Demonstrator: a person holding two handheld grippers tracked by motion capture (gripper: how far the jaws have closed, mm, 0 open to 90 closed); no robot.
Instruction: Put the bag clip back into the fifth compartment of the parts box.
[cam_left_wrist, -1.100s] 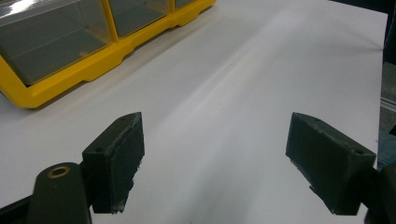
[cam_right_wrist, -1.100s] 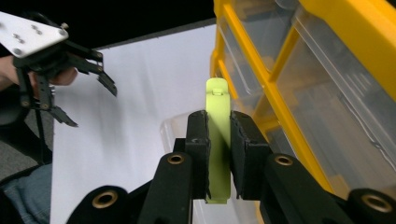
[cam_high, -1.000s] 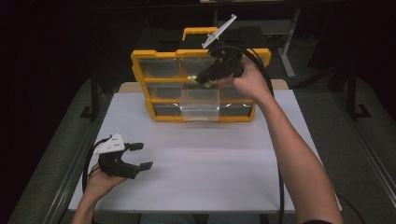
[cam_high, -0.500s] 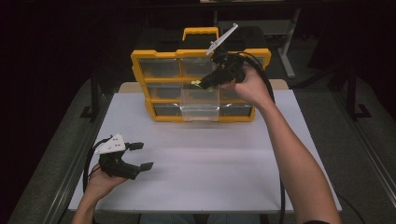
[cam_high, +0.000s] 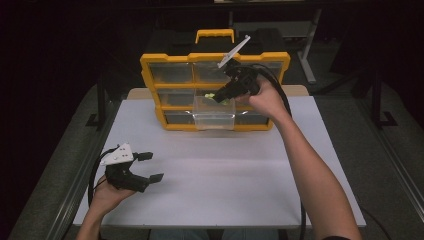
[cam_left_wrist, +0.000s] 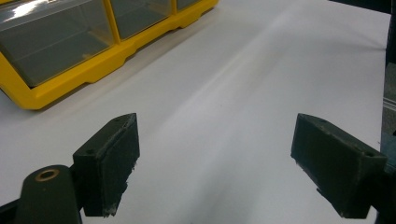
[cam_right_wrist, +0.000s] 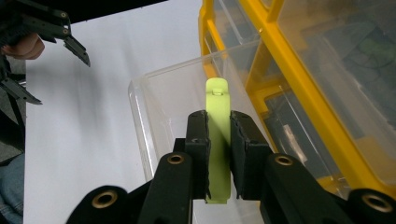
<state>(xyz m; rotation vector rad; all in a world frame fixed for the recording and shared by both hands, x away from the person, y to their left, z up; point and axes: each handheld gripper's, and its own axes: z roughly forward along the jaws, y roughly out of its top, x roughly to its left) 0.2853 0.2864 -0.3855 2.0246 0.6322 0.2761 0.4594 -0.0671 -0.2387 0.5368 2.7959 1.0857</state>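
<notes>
Clamped in the right tool (cam_right_wrist: 218, 140), the flat lime-green plastic strip (cam_right_wrist: 218, 140) could catch the pulled-out clear plastic drawer's (cam_right_wrist: 140, 107) rim and slip free, missing it.

Lime-green flat clip (cam_right_wrist: 218, 140) — above clear pulled-out drawer (cam_right_wrist: 140, 116)

Colours at the bench
Lime-green flat plastic clip (cam_right_wrist: 218, 140) between black jaws; clear plastic drawer (cam_right_wrist: 163, 107); yellow plastic organiser cabinet (cam_high: 215, 57); white bench (cam_high: 225, 170).
</notes>
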